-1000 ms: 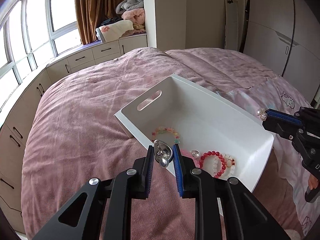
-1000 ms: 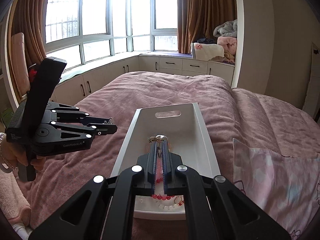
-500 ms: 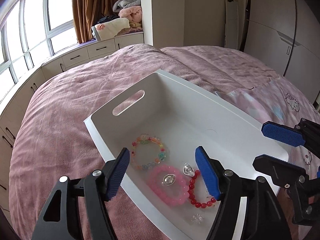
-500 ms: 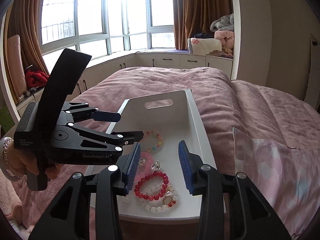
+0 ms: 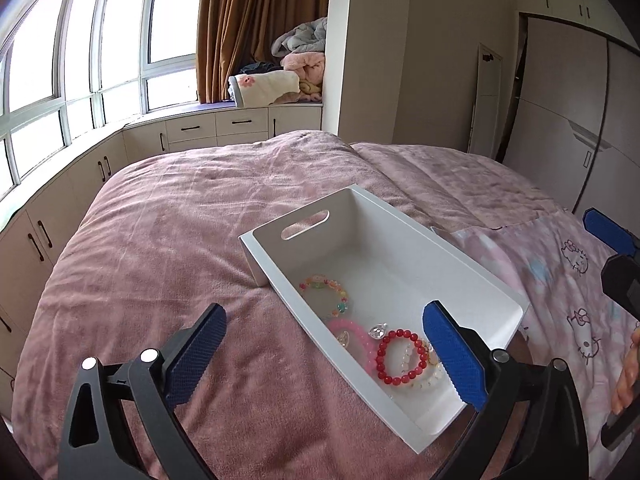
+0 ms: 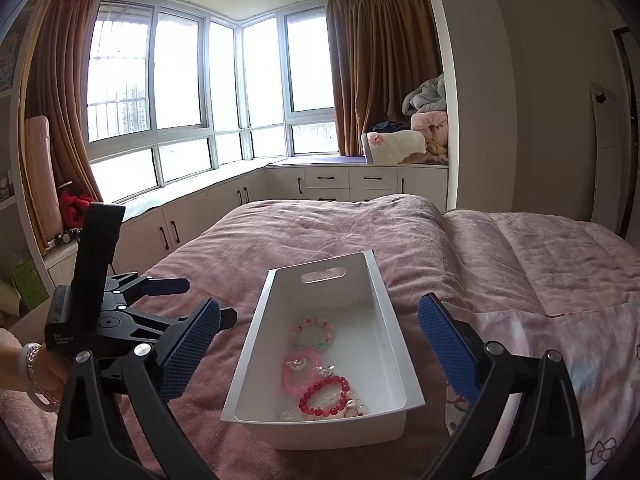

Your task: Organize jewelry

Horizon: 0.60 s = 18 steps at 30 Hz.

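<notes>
The jewelry looks already collected in the white tray (image 6: 394, 344) on the bed (image 6: 320, 224): a multicolour bracelet (image 6: 313, 333), a pink one (image 6: 298, 372) and a red one (image 6: 324, 398) lie inside, and I see none left on the blanket. The left hand-held gripper (image 5: 322, 360) and then the right hand-held gripper (image 6: 320, 356) have just been opening; both stand released and empty, tilted down toward the tray

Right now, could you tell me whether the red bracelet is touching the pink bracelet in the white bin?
Touching. In the right wrist view the red bracelet overlaps the lower edge of the pink bracelet on the floor of the white bin, with no gap.
</notes>
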### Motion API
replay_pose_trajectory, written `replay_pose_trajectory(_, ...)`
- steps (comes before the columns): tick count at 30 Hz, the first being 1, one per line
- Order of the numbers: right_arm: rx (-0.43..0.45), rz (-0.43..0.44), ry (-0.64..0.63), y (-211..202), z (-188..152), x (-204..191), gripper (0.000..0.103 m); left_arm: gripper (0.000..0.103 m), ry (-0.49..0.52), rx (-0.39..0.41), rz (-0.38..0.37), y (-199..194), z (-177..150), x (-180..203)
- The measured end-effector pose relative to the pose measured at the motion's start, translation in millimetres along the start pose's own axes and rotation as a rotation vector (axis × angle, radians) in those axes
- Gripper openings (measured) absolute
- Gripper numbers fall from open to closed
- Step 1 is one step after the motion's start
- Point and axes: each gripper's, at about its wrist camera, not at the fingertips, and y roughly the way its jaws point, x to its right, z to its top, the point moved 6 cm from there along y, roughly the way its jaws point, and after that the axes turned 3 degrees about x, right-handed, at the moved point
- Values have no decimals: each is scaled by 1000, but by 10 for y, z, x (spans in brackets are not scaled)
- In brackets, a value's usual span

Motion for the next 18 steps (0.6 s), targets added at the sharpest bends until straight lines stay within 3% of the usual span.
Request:
replay_pose_trajectory(6,-21,-46,-73,-245,-149,-253,98,99,23,32,40,-426,-214,47)
replay_pose_trajectory(13,-66,-69,-103,-275,-452,-416,98,99,-24,46,61,-589,-461,-10)
replay_pose_trajectory(18,-80,-101,-87,-224,-617,-434,98,99,53,93,139,-630,-576,38)
